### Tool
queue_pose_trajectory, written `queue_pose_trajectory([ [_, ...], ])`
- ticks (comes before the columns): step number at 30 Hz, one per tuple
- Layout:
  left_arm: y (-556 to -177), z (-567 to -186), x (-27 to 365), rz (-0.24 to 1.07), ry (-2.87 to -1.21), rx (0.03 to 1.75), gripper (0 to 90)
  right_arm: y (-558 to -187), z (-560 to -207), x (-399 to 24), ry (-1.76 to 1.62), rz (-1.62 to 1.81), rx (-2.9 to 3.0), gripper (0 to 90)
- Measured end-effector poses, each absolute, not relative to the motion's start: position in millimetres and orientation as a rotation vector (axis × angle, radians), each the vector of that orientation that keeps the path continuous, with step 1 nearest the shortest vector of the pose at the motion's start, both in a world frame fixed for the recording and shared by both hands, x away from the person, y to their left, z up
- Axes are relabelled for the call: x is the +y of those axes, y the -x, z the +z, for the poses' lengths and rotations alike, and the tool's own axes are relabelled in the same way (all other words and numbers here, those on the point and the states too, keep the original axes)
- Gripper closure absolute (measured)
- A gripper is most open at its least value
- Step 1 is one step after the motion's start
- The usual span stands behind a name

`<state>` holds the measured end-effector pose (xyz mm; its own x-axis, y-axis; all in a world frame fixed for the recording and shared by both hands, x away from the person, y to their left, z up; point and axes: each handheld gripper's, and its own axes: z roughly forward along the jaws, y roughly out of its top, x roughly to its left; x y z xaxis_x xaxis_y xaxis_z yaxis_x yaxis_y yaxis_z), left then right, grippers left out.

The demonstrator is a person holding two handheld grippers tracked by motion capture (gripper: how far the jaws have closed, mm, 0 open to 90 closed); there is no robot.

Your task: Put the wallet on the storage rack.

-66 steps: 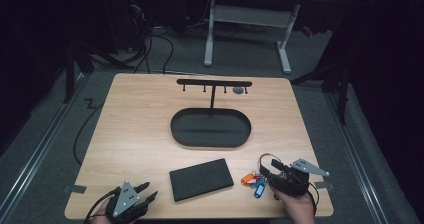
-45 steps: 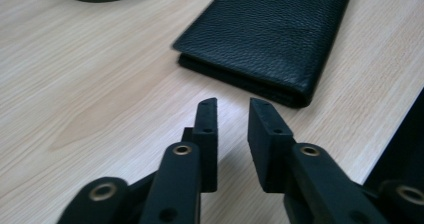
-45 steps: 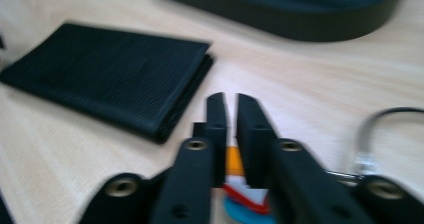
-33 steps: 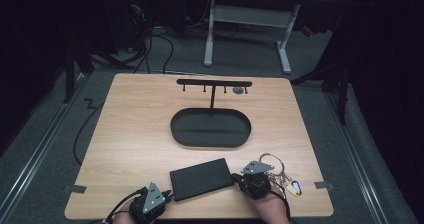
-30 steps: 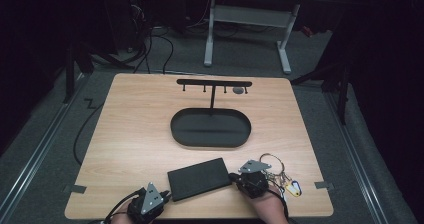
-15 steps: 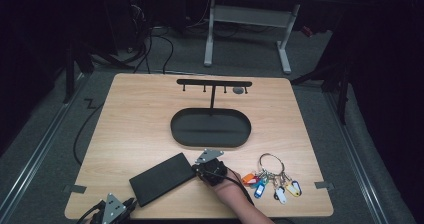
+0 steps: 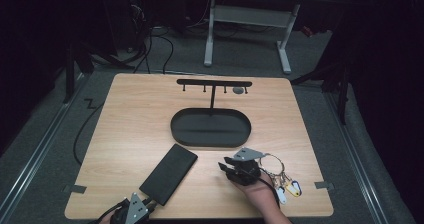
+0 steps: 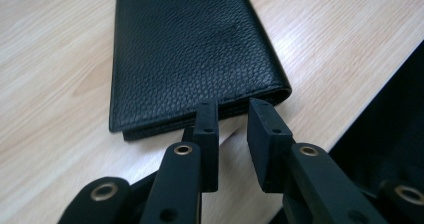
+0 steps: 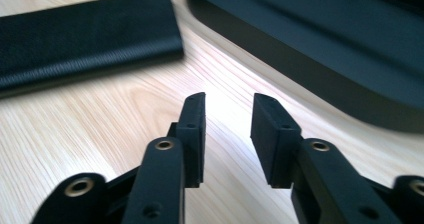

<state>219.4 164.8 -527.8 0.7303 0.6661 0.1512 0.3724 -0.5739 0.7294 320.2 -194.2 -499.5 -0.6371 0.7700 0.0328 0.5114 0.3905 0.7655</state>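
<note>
Black pebbled-leather wallet lying flat, diagonal on the worktop.
Both grippers' fingers have just been opening, nothing between them; the wallet's far end is cut off in the left gripper view.

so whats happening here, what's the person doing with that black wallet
A person works at a wooden table with two hand-held grippers. The left hand-held gripper sits at the near end of the black leather wallet, jaws just opening and not clamping it. The right hand-held gripper hangs over bare wood, its jaws just opening with nothing between them. A key bunch lies beside it; the black oval tray stands beyond.
</note>
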Motion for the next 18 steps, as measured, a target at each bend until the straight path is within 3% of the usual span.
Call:
queue_pose_trajectory([
  [3, -218, -527, 165, 0.538, -2.248, 0.749, 71.3, -314, -498, -207, -1.136, 1.109, 2.302, 62.2],
  [6, -213, -523, 179, 0.55, -2.229, 0.737, 66.1, -297, -496, -241, -1.113, 1.2, 2.231, 47.8],
  [8, -213, -521, 185, 0.564, -2.206, 0.749, 64.7, -294, -497, -247, -1.124, 1.203, 2.217, 45.2],
  [9, -214, -519, 189, 0.577, -2.191, 0.762, 59.2, -284, -500, -264, -1.162, 1.215, 2.152, 42.5],
  [13, -232, -513, 192, 0.581, -2.116, 0.815, 47.5, -274, -504, -280, -1.199, 1.318, 2.055, 40.6],
  [18, -259, -498, 168, 0.577, -2.133, 0.75, 47.7, -275, -504, -278, -1.155, 1.283, 2.06, 40.1],
])
